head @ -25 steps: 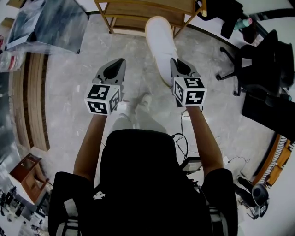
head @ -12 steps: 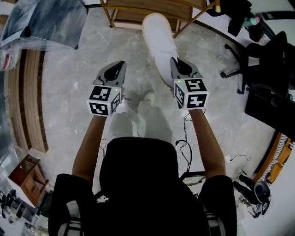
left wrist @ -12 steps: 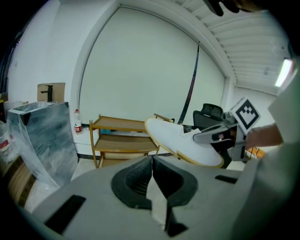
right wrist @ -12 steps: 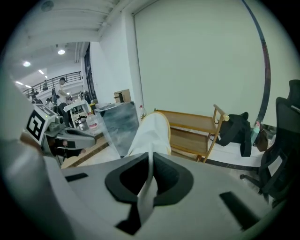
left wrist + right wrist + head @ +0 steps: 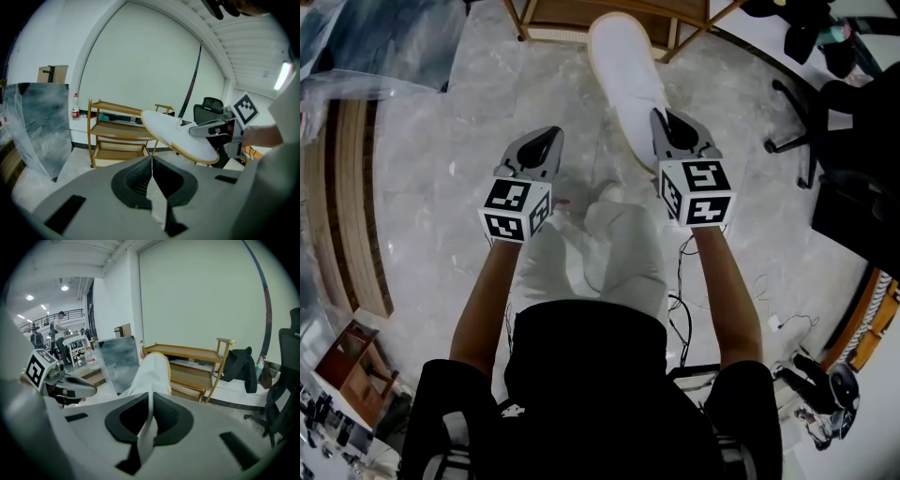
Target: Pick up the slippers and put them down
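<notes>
A white slipper (image 5: pixel 623 70) with a tan rim hangs sole-out above the marble floor, in front of a wooden shelf rack (image 5: pixel 581 19). My right gripper (image 5: pixel 666 117) is shut on its heel edge; in the right gripper view the slipper (image 5: pixel 151 373) runs forward from between the closed jaws (image 5: pixel 151 401). To the left of the slipper, my left gripper (image 5: pixel 546 134) is shut with nothing in it. In the left gripper view its jaws (image 5: pixel 151 161) meet, and the slipper (image 5: pixel 178 136) and the right gripper (image 5: pixel 206 130) show beyond them. I see only one slipper.
Black office chairs (image 5: pixel 853 122) stand at the right. A plastic-wrapped panel (image 5: pixel 375 47) leans at the upper left. Cables (image 5: pixel 680 309) lie on the floor by the person's legs, and a small wooden stool (image 5: pixel 352 361) is at the lower left.
Both grippers have sunk toward the floor as the person bends down, knees now showing below them. The slipper came down with the right gripper, still held.
</notes>
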Available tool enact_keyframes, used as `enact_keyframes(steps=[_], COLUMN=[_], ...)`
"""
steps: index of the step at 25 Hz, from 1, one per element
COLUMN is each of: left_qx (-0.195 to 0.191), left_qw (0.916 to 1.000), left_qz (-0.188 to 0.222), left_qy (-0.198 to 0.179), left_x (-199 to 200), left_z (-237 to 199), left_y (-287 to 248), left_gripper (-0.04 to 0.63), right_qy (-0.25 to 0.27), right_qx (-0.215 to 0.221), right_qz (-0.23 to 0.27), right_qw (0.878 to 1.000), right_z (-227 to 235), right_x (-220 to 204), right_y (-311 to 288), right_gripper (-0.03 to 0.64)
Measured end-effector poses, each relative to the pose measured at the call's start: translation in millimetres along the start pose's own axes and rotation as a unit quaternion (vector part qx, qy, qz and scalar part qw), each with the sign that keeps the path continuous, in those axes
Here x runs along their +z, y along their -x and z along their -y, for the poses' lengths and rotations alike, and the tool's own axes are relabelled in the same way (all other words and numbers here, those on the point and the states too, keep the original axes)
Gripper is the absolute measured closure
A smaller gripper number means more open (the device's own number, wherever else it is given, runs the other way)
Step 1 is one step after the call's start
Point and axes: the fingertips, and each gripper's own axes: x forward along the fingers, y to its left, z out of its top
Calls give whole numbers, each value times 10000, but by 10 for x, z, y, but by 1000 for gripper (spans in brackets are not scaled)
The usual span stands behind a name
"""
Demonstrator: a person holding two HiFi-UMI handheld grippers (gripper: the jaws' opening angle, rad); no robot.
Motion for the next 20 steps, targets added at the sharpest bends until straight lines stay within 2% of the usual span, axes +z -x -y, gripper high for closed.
enact_keyframes(steps=[8, 16, 20], left_qx=[-9, -80, -82], left_qw=[9998, 9999, 9997], left_qz=[67, 129, 208], left_qy=[212, 63, -53], left_x=[-722, -1335, -1595], left_z=[-233, -467, -582], left_y=[-484, -1014, -1270], left_gripper=[588, 588, 588], right_qy=[119, 83, 239], right_qx=[-62, -42, -36], right_qz=[11, -66, -36], right_qw=[9999, 9999, 9997], right_z=[48, 137, 192], right_x=[-560, -1262, -1535], right_y=[-537, -1130, -1395], right_gripper=[607, 607, 607])
